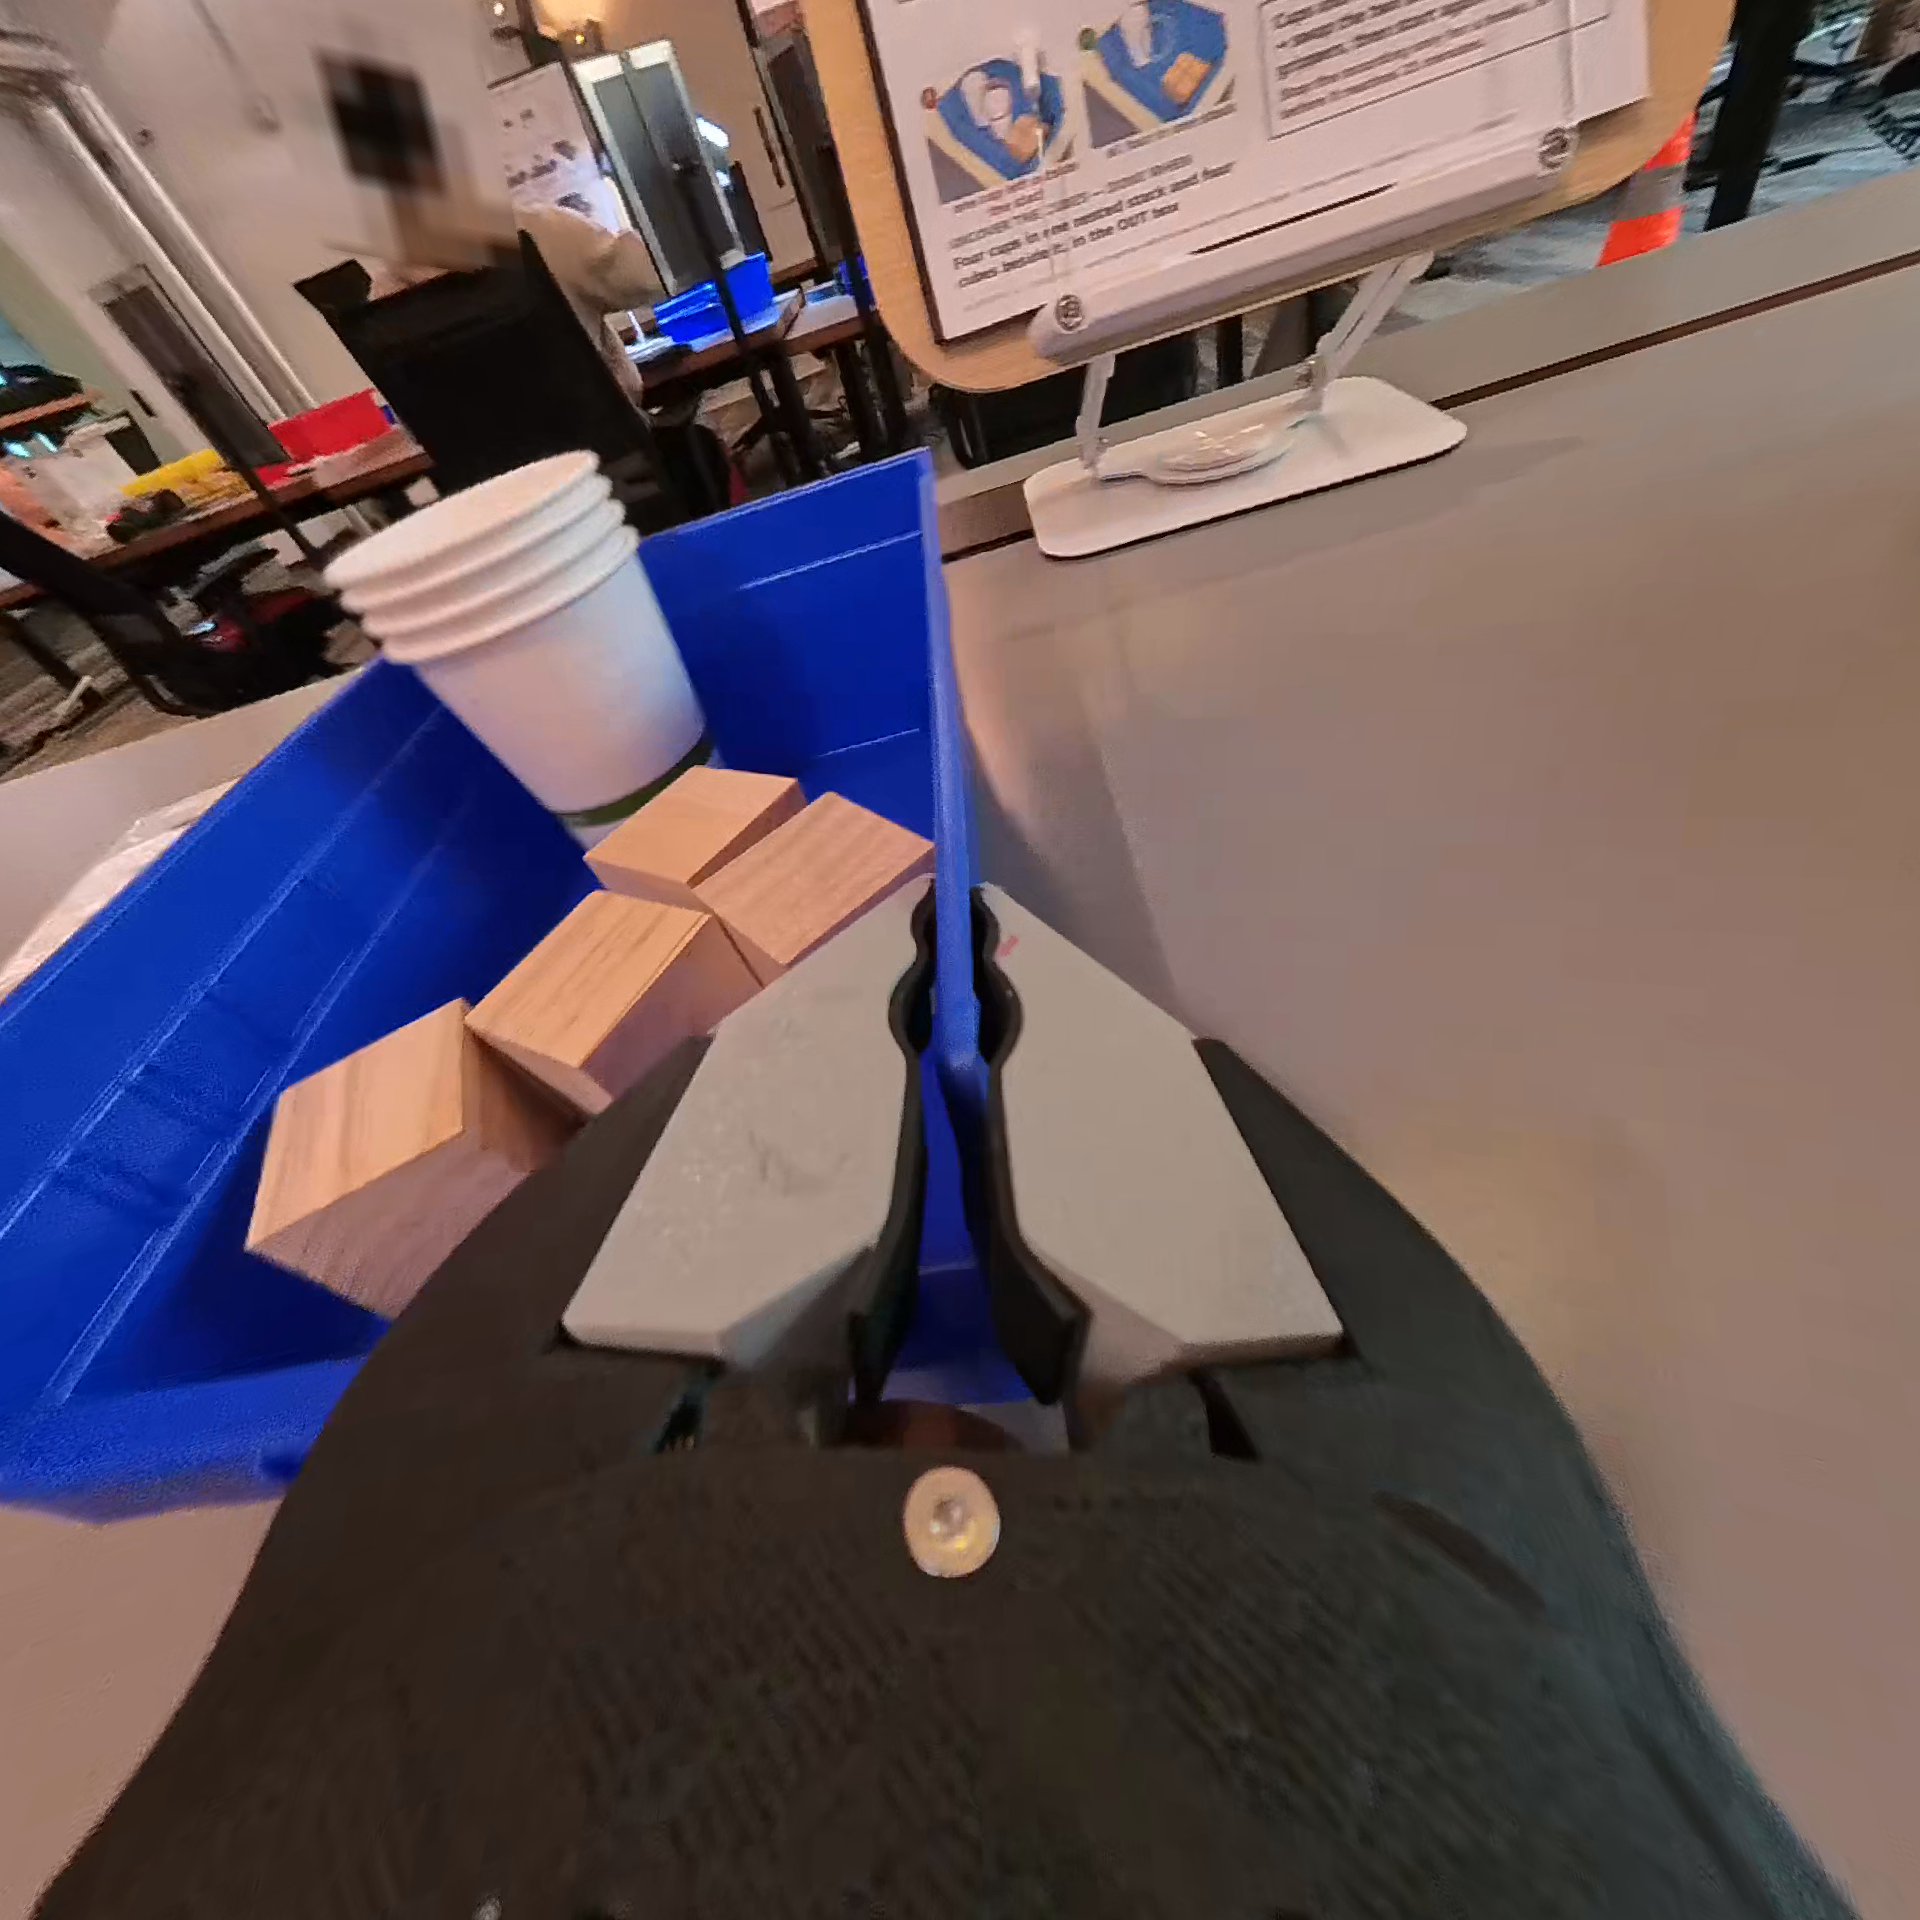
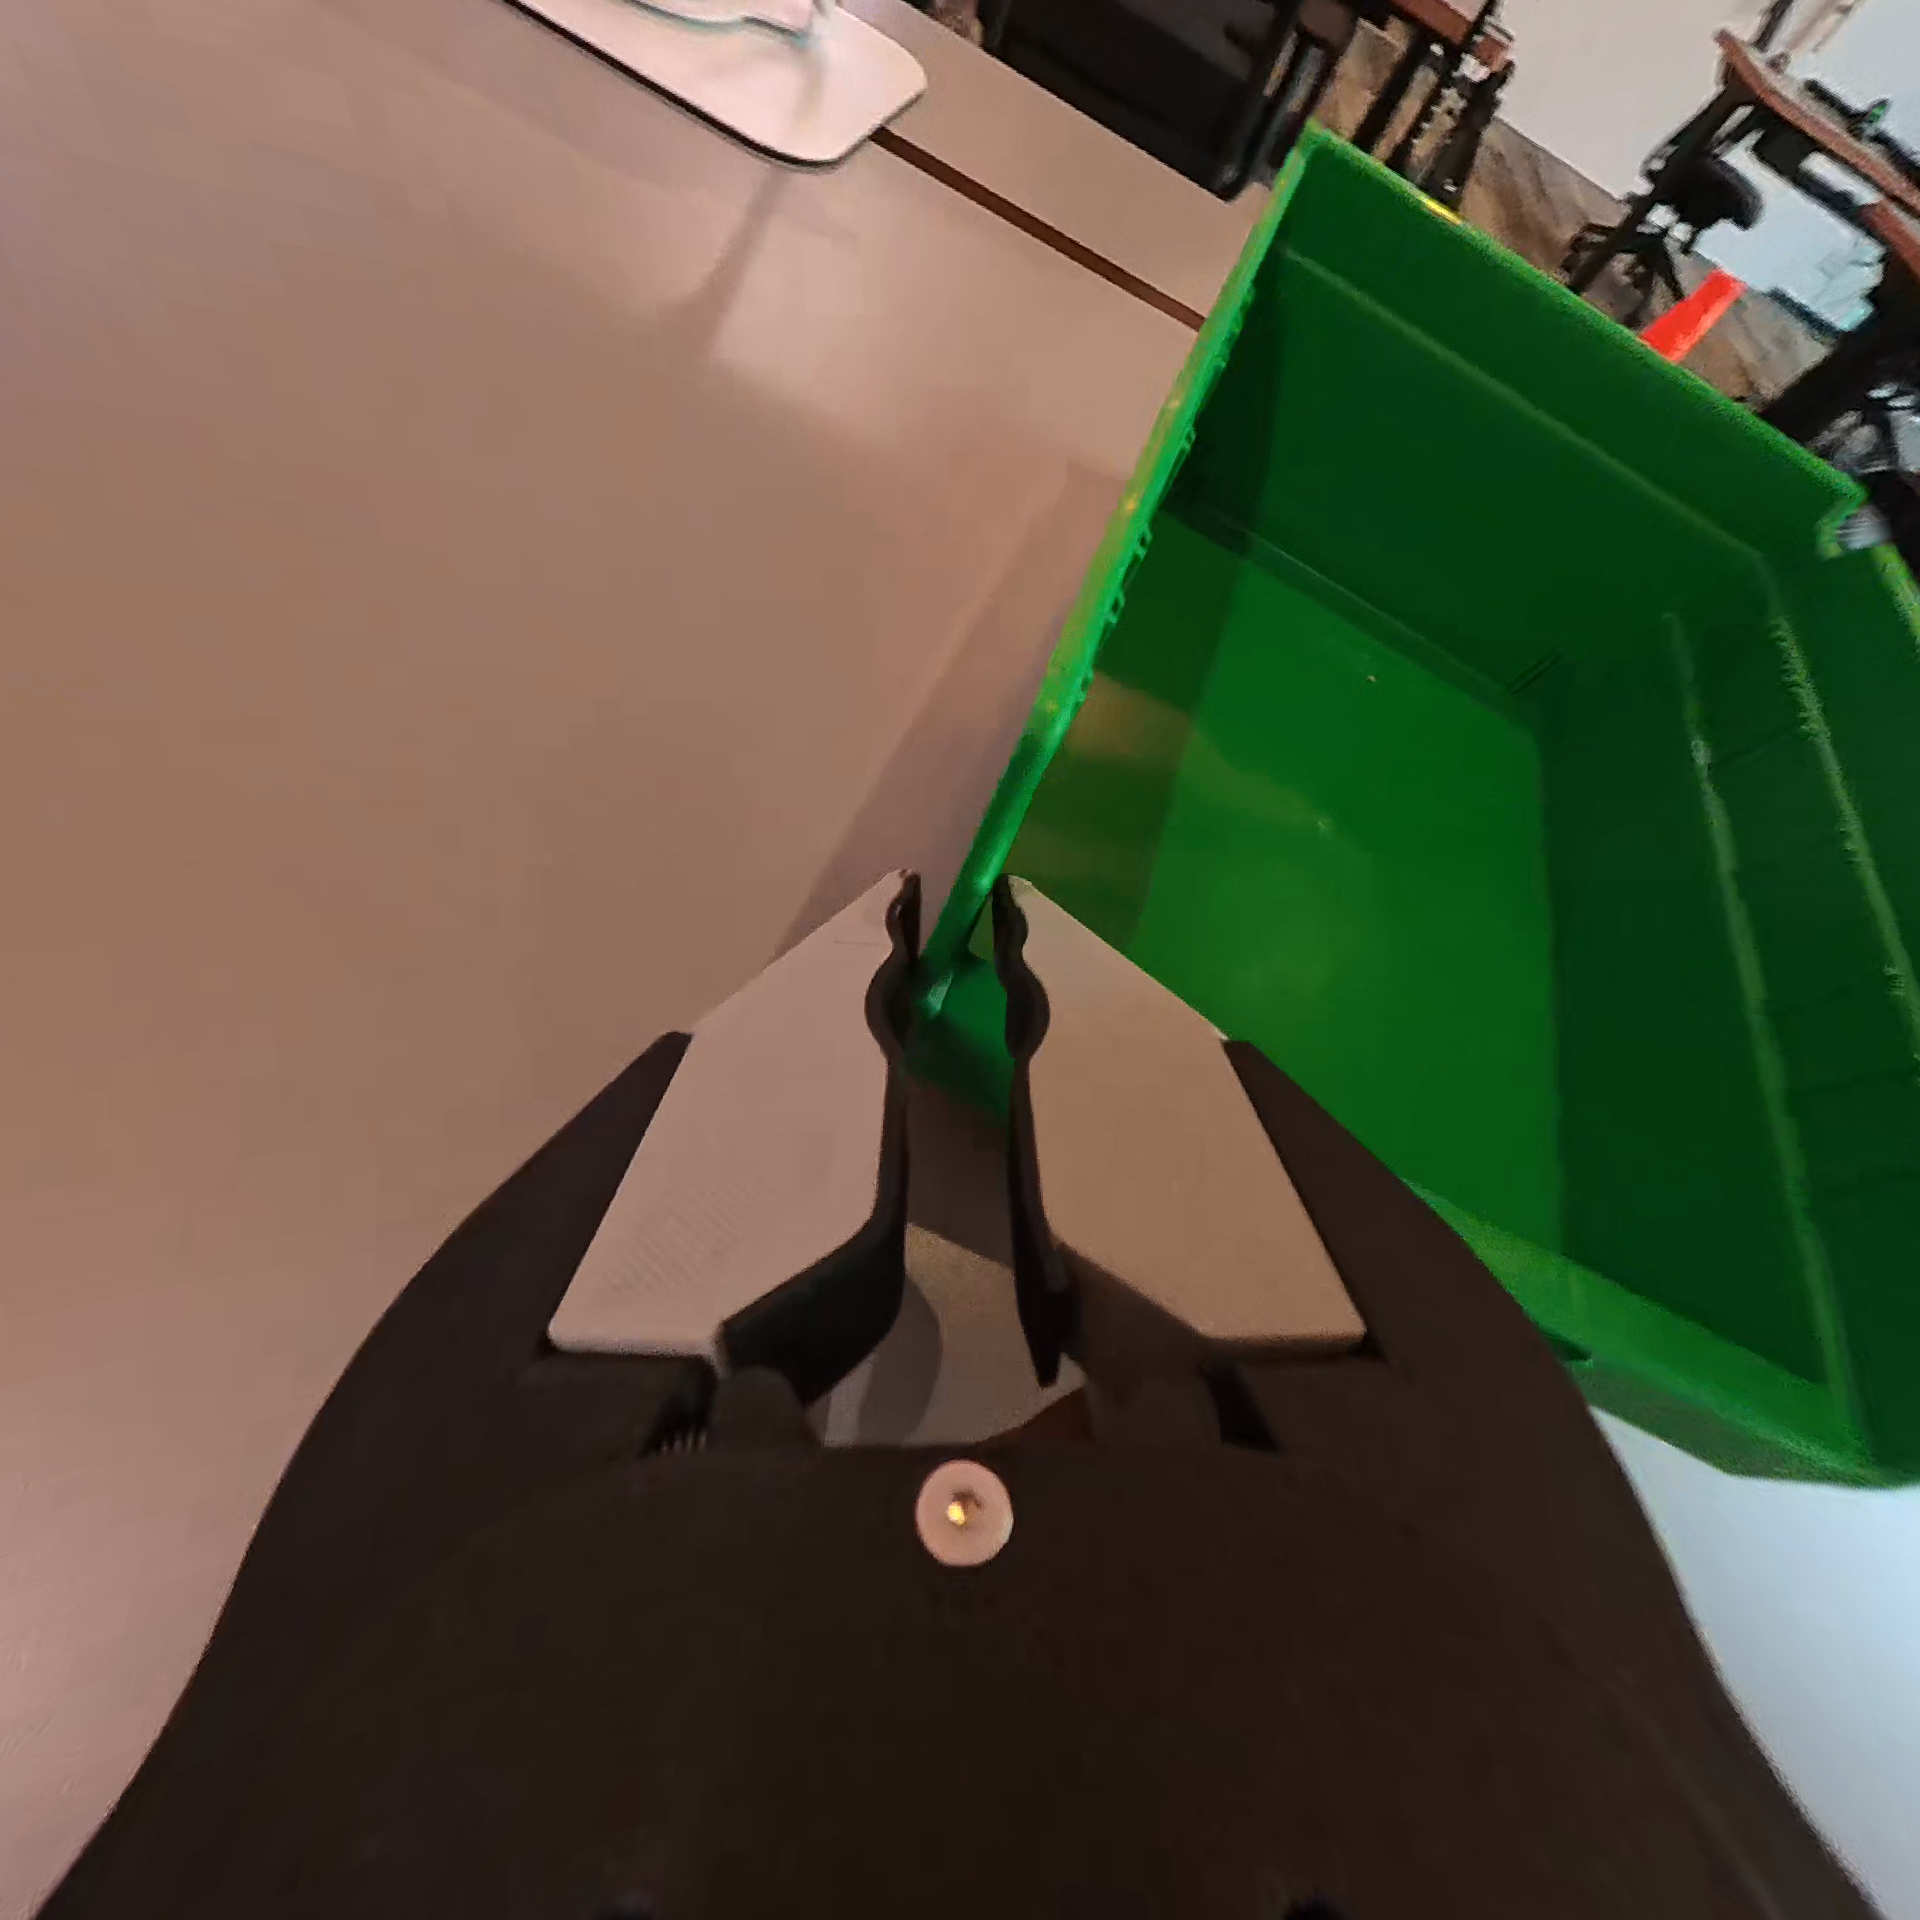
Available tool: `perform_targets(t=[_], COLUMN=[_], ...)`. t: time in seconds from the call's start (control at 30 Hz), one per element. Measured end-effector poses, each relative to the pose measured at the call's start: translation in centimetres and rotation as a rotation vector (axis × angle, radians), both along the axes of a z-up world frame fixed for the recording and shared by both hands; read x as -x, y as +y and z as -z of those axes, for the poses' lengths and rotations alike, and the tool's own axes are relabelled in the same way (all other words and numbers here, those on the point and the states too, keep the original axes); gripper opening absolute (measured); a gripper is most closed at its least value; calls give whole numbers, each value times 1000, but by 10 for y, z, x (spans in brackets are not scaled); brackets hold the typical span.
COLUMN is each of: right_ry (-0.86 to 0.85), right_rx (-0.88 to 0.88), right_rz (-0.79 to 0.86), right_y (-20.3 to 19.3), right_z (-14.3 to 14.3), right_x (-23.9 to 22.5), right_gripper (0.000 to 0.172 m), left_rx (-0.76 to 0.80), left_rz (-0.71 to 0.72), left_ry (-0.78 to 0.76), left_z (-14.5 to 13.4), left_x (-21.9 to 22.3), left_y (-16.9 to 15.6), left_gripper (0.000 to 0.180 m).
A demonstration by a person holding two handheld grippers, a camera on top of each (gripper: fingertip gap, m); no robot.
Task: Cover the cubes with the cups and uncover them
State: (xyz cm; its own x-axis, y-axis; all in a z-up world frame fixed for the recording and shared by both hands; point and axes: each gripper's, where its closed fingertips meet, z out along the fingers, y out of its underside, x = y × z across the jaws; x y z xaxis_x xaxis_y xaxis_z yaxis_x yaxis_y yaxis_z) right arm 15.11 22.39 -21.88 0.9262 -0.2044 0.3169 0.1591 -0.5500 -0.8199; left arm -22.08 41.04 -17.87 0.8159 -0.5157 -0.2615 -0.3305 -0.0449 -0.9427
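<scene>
Cubes and cups both lie to the left of the left gripper [image 1: 954, 961], inside the blue plastic bin [image 1: 312, 935]. This gripper is clamped on the bin's right side wall: the thin blue rim stands between its two black pads, and both pads press on it near the corner closest to the camera. Just beside the left finger [image 1: 790, 1122] are four light wooden cubes [image 1: 613, 987], which form a loose row running away from the gripper toward the far end of the bin. Beyond the last cube stands the stack of white paper cups [image 1: 540, 634], nested together, leaning a little, mouth up.

The right gripper [image 2: 956, 935] sits at the near left corner of an open green plastic bin [image 2: 1455, 831]. The green rim passes between its fingers; the right pad seems to touch it, while on the left a narrow gap shows near the tip, so I judge this grip as not fully closed. The green bin holds nothing visible.

So the task's things are all on the left gripper's side, and the grey table [image 1: 1455, 935] between the two bins is the free area where covering could happen.
</scene>
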Motion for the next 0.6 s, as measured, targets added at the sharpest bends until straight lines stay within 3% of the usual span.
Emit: perform_targets(t=[0.17, 0.4, 0.43, 0.5, 0.53, 0.6], right_ry=[61, 159, 172, 179, 178, 155], right_rx=[-12, -18, -19, -37, -80, -171], right_rz=[-106, -69, -60, -26, -25, -28], right_y=[13, 31, 29, 22, 20, 19], right_z=[1, 3, 2, -3, -13, -38], right_x=[9, -12, -13, -13, -9, 4], right_gripper=[17, 16, 16, 15, 17, 29], left_rx=[-3, 38, 39, -2, -29, -78], left_rz=[-11, 13, 20, 96, 134, 266], left_ry=[2, -1, 9, -38, -80, -163], left_z=[0, 1, 0, -13, -24, -50], left_x=[-1, 3, 2, -8, -13, -32], left_y=[16, 47, 45, 28, 17, -11], left_gripper=[1, 1, 5, 35, 40, 27])
